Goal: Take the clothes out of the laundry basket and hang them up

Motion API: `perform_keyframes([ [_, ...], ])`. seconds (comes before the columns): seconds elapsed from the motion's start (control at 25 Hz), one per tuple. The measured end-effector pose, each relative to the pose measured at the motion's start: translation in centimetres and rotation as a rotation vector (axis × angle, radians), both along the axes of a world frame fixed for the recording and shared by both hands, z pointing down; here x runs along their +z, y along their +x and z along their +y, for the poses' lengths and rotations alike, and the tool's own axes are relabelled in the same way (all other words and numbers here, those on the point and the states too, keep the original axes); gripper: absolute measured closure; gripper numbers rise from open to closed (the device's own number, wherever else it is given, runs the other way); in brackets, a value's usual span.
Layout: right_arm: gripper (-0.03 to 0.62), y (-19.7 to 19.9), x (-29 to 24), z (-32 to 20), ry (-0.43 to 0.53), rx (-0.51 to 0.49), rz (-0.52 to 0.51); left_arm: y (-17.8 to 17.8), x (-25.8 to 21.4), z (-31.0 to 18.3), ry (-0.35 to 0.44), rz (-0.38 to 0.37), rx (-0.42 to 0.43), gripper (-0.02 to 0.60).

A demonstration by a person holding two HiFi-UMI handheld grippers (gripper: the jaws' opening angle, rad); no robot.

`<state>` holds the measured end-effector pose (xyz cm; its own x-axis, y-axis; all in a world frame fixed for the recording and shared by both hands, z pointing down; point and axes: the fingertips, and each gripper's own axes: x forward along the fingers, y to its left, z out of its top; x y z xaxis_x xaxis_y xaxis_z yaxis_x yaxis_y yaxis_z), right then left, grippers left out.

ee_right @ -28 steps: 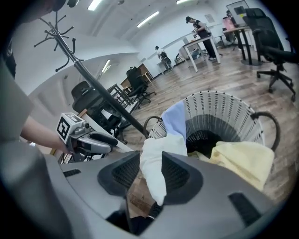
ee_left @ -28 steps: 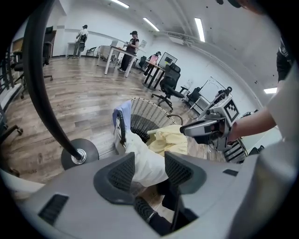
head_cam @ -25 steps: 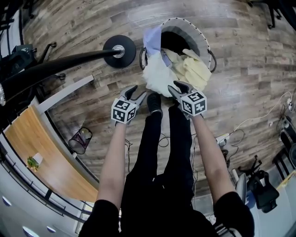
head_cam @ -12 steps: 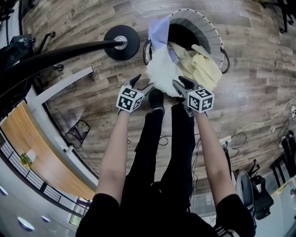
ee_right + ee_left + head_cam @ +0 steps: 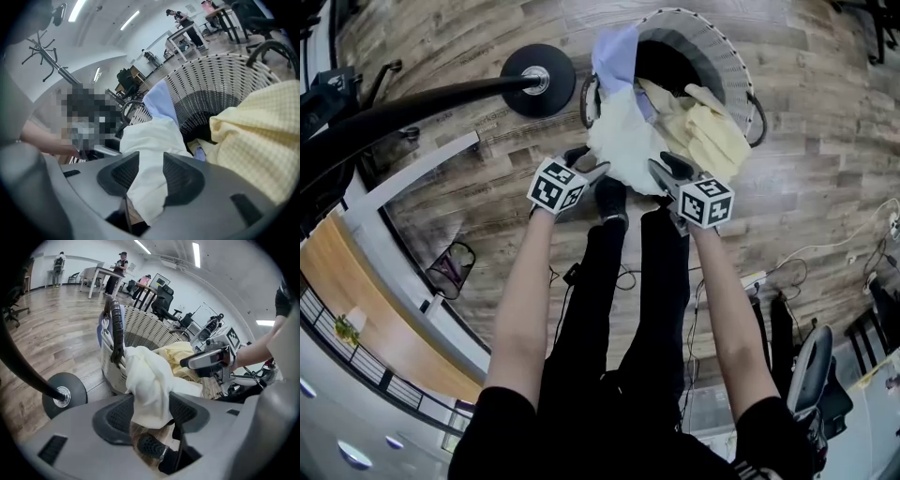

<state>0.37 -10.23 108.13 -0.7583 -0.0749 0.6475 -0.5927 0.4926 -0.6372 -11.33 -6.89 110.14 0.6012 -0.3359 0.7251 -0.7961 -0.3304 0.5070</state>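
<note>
Gathering the white garment [image 5: 623, 150] draped over the laundry basket's [image 5: 712, 42] near rim, you pinch one fold in the fingers of your right gripper [image 5: 667, 167]. Your left gripper [image 5: 586, 161] is closing its spread fingers round another fold, likely so the garment lifts evenly.

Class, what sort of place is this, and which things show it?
Probably an open-plan office or lab: black swivel office chair, white long-legged desks, ceiling strip lights, wood-plank floor.
</note>
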Motion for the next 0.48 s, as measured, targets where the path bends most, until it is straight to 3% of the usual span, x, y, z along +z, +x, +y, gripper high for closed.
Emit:
perform_keyframes([
  [0.08,0.428,0.1,0.5,0.2,0.009,-0.011,0.013,0.0,0.1,0.2,-0.011,-0.022,0.04,0.348],
  [0.24,0.43,0.4,1.0,0.7,0.014,-0.041,0.04,0.8,0.1,0.8,-0.018,-0.041,0.077,0.517],
  [0.48,0.43,0.8,-0.1,0.9,0.013,-0.039,0.05,0.5,-2.0,1.4,-0.011,-0.001,-0.04,0.543],
])
